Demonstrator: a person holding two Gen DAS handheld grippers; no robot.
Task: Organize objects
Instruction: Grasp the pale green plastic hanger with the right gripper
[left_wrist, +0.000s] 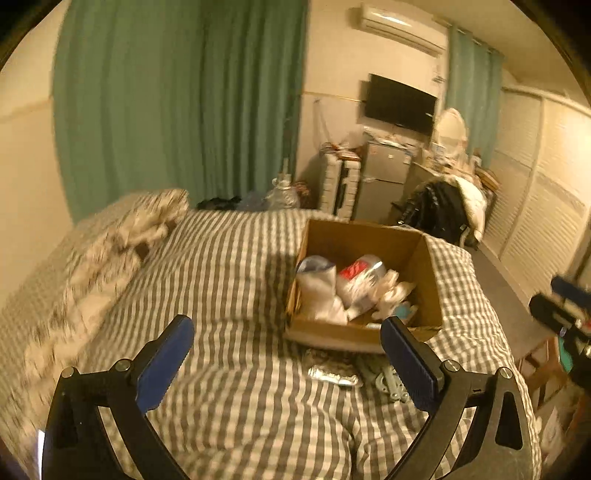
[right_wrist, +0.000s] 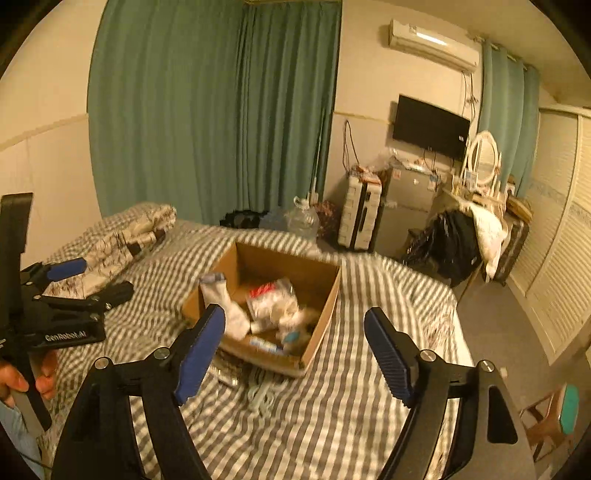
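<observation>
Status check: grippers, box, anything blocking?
Left gripper and right gripper open, empty. Cardboard box part-filled on bed. Foil packet loose before box.

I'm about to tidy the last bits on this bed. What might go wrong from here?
The silver foil packet and pale plastic hangers lie flat on soft checked bedding, so the open left gripper may pinch fabric too. The brown cardboard box sits near the mattress edge; a nudge could tip it. Both views are blurred.
</observation>
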